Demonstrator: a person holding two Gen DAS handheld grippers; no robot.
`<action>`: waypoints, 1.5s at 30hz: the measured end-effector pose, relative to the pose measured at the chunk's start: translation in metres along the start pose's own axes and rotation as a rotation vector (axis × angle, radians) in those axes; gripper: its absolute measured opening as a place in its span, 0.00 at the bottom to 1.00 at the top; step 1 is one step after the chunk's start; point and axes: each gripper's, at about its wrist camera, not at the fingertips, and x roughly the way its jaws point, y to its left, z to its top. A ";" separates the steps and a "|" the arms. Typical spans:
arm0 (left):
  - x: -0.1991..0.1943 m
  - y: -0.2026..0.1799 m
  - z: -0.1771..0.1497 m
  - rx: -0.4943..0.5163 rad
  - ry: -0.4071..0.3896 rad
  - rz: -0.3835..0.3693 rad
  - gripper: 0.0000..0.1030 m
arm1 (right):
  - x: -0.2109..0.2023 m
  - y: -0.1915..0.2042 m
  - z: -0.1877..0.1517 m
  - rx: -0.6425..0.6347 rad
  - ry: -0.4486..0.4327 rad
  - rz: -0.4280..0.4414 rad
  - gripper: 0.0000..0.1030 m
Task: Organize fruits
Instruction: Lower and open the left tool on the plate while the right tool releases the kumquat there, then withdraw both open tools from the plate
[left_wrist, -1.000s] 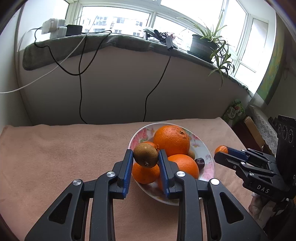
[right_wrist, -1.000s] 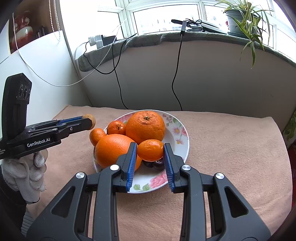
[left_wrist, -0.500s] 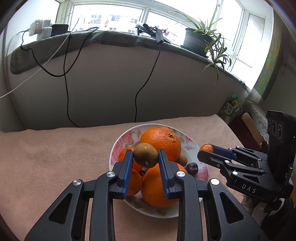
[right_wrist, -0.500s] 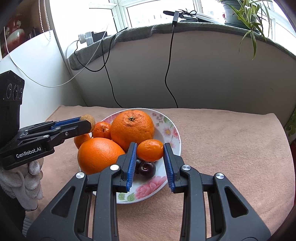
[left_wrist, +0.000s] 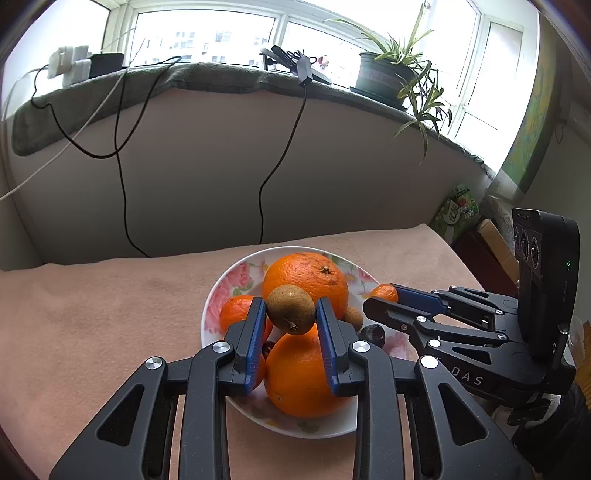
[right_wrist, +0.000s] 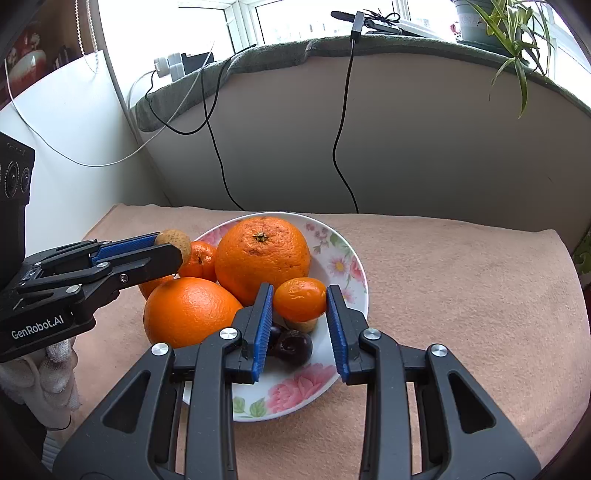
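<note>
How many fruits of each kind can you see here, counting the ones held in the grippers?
Large oranges: 2
Small tangerines: 3, one in the right gripper
Brown fruits: 2, one in the left gripper
Dark red fruits: 2, one half hidden
Total: 9

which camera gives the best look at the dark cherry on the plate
The right wrist view. There the dark cherry lies in plain sight on the floral plate, just ahead of the right gripper. The left wrist view shows only a sliver of it behind the left gripper's fingers.
</note>
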 end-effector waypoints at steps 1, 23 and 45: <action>0.000 0.000 0.000 0.000 0.000 -0.001 0.26 | 0.000 0.000 0.000 -0.001 0.001 -0.002 0.29; -0.003 -0.002 0.001 0.009 -0.011 0.004 0.36 | -0.006 0.002 0.000 -0.009 -0.022 -0.015 0.55; -0.022 0.002 -0.008 -0.021 -0.040 0.065 0.73 | -0.022 0.008 -0.009 -0.003 -0.023 -0.091 0.72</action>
